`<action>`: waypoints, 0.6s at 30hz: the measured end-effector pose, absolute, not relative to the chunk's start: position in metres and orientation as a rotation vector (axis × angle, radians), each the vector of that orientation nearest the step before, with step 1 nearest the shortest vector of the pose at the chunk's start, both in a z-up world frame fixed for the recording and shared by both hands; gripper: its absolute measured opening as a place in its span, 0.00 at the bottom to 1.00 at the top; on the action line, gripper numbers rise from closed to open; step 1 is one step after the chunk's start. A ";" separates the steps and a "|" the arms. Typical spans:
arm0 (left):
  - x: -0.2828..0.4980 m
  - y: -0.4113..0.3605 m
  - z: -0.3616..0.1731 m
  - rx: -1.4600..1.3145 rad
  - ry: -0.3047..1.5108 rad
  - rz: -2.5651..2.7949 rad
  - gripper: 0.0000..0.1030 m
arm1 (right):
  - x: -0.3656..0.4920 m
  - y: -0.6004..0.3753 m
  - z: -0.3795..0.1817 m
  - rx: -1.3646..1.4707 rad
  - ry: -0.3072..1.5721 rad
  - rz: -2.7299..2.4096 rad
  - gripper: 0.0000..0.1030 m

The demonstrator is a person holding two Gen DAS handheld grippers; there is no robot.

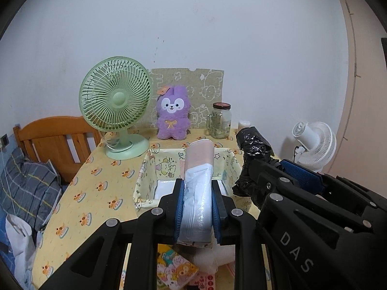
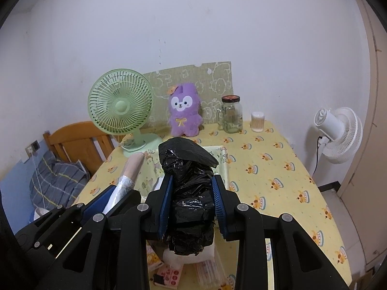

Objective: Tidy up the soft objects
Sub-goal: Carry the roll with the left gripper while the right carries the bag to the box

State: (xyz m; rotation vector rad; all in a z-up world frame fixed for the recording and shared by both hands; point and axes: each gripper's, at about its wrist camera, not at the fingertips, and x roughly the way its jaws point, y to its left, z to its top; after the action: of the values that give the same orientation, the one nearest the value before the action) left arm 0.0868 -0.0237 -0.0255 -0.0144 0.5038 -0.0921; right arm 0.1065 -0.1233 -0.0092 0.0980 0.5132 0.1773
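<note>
Left claw (image 1: 197, 200) was clamped tight on a pale roll of plastic bags (image 1: 199, 169), holding it up over the fabric basket (image 1: 145, 169) on the yellow desk (image 1: 101, 183). Right claw (image 2: 192, 200) squeezed a crumpled black bag roll (image 2: 191, 181) just beside it, above the same basket. Behind them along the wall stood a green fan (image 1: 116, 101), a purple plush bunny (image 1: 172, 113) and a glass jar (image 1: 220, 120), all upright.
</note>
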 end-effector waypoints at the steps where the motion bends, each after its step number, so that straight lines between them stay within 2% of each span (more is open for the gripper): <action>1: 0.090 -0.023 -0.025 -0.015 0.504 -0.092 0.19 | 0.111 -0.123 -0.009 0.097 0.515 0.177 0.35; 18: 0.143 -0.022 -0.030 -0.016 0.508 -0.094 0.19 | 0.168 -0.119 -0.012 0.087 0.522 0.154 0.35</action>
State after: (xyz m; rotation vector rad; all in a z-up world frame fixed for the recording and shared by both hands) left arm 0.1431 -0.0218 -0.0299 -0.0165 0.5084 -0.0935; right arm 0.1684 -0.1195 -0.0116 0.0867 0.5218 0.1544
